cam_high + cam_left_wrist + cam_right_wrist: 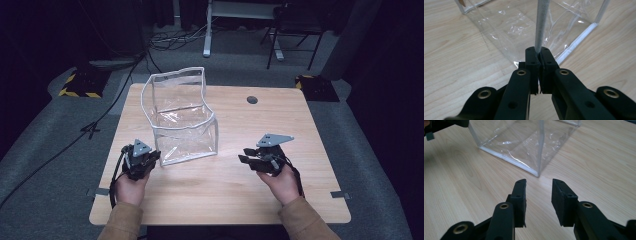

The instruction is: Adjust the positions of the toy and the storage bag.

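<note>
Left gripper [539, 58] pinches the clear bag's [182, 117] white corner seam at table centre, right gripper [539, 185] spread and empty at bag's 4 o'clock; one corner secured, second grip pending.

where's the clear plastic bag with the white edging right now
In the high view the clear plastic bag with white edging stands open, left of centre on the wooden table, its near-left corner clamped in the left gripper.

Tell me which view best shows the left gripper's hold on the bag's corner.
The left gripper view: the left gripper is shut on the clear bag's white corner seam. The high view shows it small at that corner; the right gripper view catches just its edge.
</note>
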Demonstrator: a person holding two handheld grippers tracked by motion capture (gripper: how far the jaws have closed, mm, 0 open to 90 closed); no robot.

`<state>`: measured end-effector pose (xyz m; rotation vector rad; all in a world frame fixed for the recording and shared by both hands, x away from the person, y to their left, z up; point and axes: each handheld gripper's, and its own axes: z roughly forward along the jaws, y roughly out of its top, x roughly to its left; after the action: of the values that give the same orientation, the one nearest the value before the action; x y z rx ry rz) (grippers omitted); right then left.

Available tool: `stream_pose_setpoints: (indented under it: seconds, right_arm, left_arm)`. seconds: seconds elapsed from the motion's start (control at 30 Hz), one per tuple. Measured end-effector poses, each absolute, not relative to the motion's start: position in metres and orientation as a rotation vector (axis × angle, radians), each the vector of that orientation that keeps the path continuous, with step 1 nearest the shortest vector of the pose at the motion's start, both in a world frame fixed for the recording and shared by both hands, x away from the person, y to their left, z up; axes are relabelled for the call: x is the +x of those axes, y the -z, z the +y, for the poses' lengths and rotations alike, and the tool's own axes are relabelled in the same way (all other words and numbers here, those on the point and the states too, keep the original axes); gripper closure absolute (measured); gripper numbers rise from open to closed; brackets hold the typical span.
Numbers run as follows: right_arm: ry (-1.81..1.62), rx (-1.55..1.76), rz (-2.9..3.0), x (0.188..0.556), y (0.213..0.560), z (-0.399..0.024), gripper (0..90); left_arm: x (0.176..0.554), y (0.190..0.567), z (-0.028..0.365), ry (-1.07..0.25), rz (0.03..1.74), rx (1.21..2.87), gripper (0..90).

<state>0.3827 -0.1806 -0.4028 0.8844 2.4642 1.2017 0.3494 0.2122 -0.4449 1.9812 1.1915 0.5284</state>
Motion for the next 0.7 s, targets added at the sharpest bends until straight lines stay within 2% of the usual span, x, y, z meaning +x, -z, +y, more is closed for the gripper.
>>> stream_pose_setpoints:
  seconds: [0.17,0.53,0.63,0.7]
  right_arm:
    - [-1.247,0.863,2.495,0.396,0.403,-0.162,66.5]
    - [-1.257,0.875,2.519,0.415,0.41,-0.14,66.8]
    - [-1.259,0.878,2.533,0.422,0.413,-0.134,69.2]
    - [-1.265,0.86,2.553,0.424,0.415,-0.131,74.9]
  left_arm:
    - [0.325,0.443,0.207,-0.481,1.147,2.019,87.1]
    - [0.299,0.443,0.204,-0.464,1.135,2.023,87.0]
    - [0.293,0.443,0.203,-0.47,1.136,2.024,87.0]
    - [0.29,0.443,0.203,-0.468,1.129,2.03,87.0]
